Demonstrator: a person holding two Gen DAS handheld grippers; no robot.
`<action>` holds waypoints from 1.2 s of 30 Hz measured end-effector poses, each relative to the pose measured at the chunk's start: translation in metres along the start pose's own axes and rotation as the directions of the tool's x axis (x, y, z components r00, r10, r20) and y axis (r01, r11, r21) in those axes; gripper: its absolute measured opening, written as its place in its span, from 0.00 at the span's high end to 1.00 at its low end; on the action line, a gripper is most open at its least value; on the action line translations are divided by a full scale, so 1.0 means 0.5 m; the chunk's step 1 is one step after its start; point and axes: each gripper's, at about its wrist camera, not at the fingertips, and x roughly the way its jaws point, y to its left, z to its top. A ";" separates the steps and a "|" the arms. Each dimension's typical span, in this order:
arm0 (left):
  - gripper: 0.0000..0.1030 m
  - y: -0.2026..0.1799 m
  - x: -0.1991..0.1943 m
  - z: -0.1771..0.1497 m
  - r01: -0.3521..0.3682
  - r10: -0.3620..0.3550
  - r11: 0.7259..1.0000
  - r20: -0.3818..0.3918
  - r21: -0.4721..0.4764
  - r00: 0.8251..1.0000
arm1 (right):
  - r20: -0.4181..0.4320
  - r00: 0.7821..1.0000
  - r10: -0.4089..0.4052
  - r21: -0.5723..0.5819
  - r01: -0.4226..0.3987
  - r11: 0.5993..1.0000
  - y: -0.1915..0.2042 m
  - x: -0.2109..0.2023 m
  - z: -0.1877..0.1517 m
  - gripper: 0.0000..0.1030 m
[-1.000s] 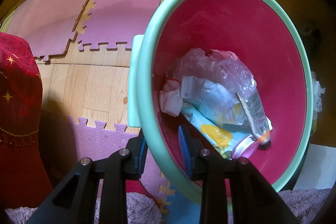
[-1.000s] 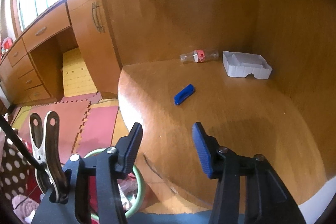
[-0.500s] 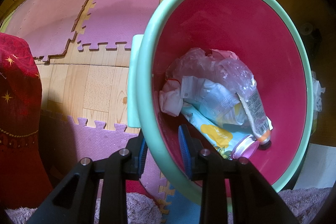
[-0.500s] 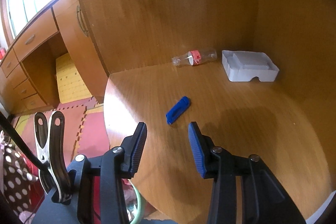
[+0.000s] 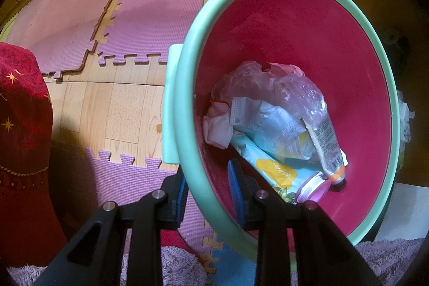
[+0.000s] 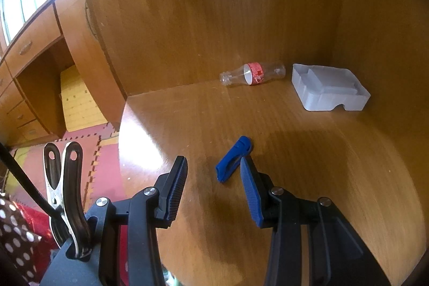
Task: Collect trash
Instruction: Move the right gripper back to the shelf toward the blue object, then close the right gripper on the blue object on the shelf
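My left gripper (image 5: 209,192) is clamped on the bin (image 5: 187,125) rim, while my right gripper (image 6: 211,186) hangs with fingers apart over the table (image 6: 308,165), the blue clip (image 6: 232,159) lying just ahead of them, nearer the right finger.

**Trash in the bin and on the worktop**

The bin (image 5: 292,18), mint-green at the rim and magenta inside, is tilted. In it lie crumpled clear plastic (image 5: 270,79), a face mask (image 5: 270,122), a white tissue (image 5: 217,127), a light-blue pouch (image 5: 273,168) with a pink cap, and a tube (image 5: 328,146). On the wooden worktop (image 6: 308,165) a small blue plastic piece (image 6: 232,160) lies flat; further back an uncapped clear bottle (image 6: 252,74) with a red label lies on its side by the wall, near a white moulded tray (image 6: 329,90).
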 end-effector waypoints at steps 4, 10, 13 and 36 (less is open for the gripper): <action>0.71 -0.004 0.005 -0.001 0.000 0.000 1.000 -0.002 -0.001 1.000 | -0.011 1.000 -0.023 0.005 0.023 1.000 -0.002 0.016 0.006 0.59; 0.71 -0.007 0.009 -0.002 -0.001 0.001 1.000 -0.003 0.000 1.000 | -0.023 0.999 -0.046 0.013 0.047 0.999 -0.008 0.033 0.012 0.59; 0.71 -0.006 0.008 -0.001 0.000 0.000 1.000 -0.003 -0.001 1.000 | -0.030 0.998 -0.052 0.009 0.053 0.999 -0.009 0.038 0.011 0.59; 0.71 -0.006 0.009 -0.001 0.001 -0.001 1.000 -0.004 -0.001 1.000 | -0.040 0.996 -0.077 -0.022 0.076 0.997 -0.021 0.046 0.008 0.85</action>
